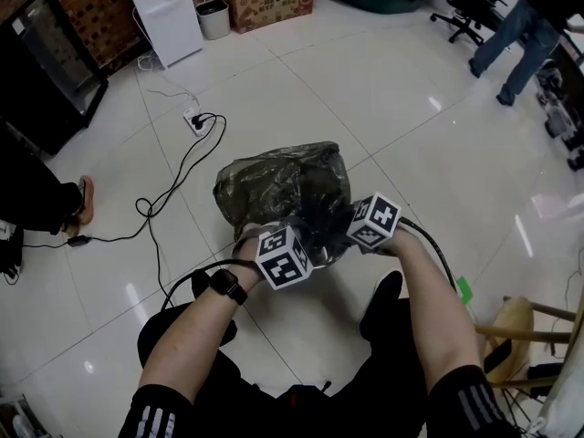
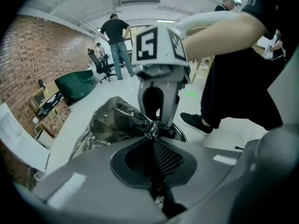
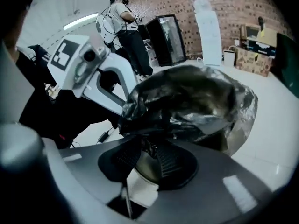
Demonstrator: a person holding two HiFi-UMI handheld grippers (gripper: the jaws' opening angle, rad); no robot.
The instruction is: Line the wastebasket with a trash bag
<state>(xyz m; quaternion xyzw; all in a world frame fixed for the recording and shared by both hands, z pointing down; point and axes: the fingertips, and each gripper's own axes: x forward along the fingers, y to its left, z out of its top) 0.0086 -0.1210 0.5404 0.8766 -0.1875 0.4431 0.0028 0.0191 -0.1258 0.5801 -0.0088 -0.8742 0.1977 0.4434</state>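
**White tile all round, thin film in 2 claws**

White floor tiles [image 1: 392, 108] lie open ahead of the wastebasket [image 2: 181, 133], which stands in front of the person's feet under a draped dark trash bag [image 1: 283, 185]. The left claw [image 2: 153, 141] is clamped tight on a pinch of film. The right claw [image 3: 148, 148] sits half-spread astride the near rim and seems to press film against it. The bag looks light, limp, slippery and easily torn, so hold it at the hem in bunched folds. A power cable [image 1: 173, 181] trails at the left and a wooden chair [image 1: 525, 322] stands near on the right.
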